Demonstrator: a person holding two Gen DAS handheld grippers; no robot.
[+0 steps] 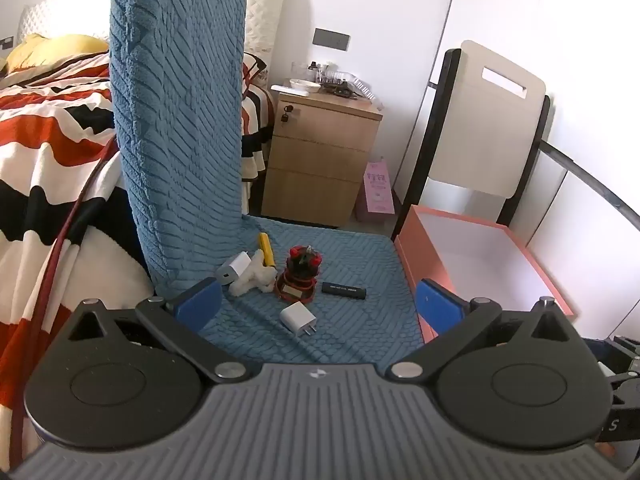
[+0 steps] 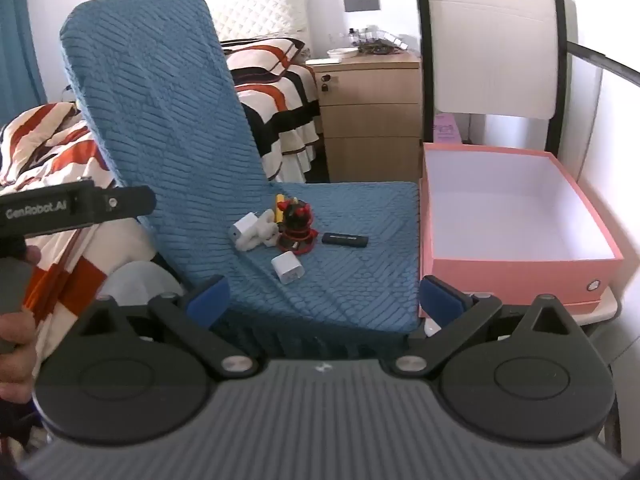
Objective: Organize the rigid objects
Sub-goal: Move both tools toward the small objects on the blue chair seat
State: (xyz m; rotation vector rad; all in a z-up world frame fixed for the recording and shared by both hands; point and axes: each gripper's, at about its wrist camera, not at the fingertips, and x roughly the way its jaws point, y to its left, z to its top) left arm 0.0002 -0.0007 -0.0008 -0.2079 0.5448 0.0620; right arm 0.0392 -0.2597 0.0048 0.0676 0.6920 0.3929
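On the blue-covered chair seat (image 1: 352,264) lie a white plug charger (image 1: 298,317) (image 2: 287,267), a second white charger (image 1: 233,269) (image 2: 243,227), a white fluffy toy (image 1: 256,276) (image 2: 258,236), a yellow tube (image 1: 265,249), a red-and-black figurine (image 1: 300,276) (image 2: 297,226) and a black stick (image 1: 344,291) (image 2: 345,239). An open, empty pink box (image 1: 424,264) (image 2: 516,268) stands to the right of the seat. My left gripper (image 1: 318,306) is open and empty, just short of the objects. My right gripper (image 2: 324,298) is open and empty at the seat's front edge.
A bed with a striped blanket (image 1: 48,152) lies to the left. A wooden nightstand (image 1: 324,152) (image 2: 368,120) stands behind the chair. A white chair back (image 1: 484,128) (image 2: 492,48) rises behind the pink box. The left gripper's body (image 2: 76,206) shows at the right wrist view's left edge.
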